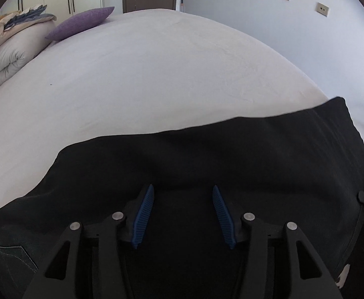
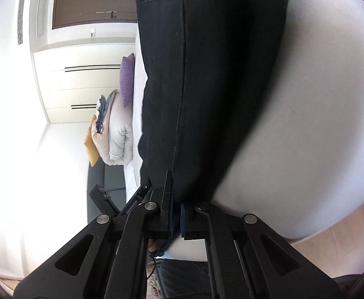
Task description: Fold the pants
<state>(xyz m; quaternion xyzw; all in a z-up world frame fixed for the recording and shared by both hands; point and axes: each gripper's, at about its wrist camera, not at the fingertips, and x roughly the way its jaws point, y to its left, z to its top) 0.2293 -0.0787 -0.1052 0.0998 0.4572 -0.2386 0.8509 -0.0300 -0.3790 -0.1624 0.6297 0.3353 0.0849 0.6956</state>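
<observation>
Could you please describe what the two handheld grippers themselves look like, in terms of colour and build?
Both are matte black linkage frames with triangular cut-outs and round silver pivot pins. The left gripper has two fingers with ribbed blue pads. The right gripper is built the same, its blue pads showing only as thin edges.

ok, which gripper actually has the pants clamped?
The right gripper: its jaws are shut on the black pants edge. The left gripper is open above the fabric, gripping nothing.
</observation>
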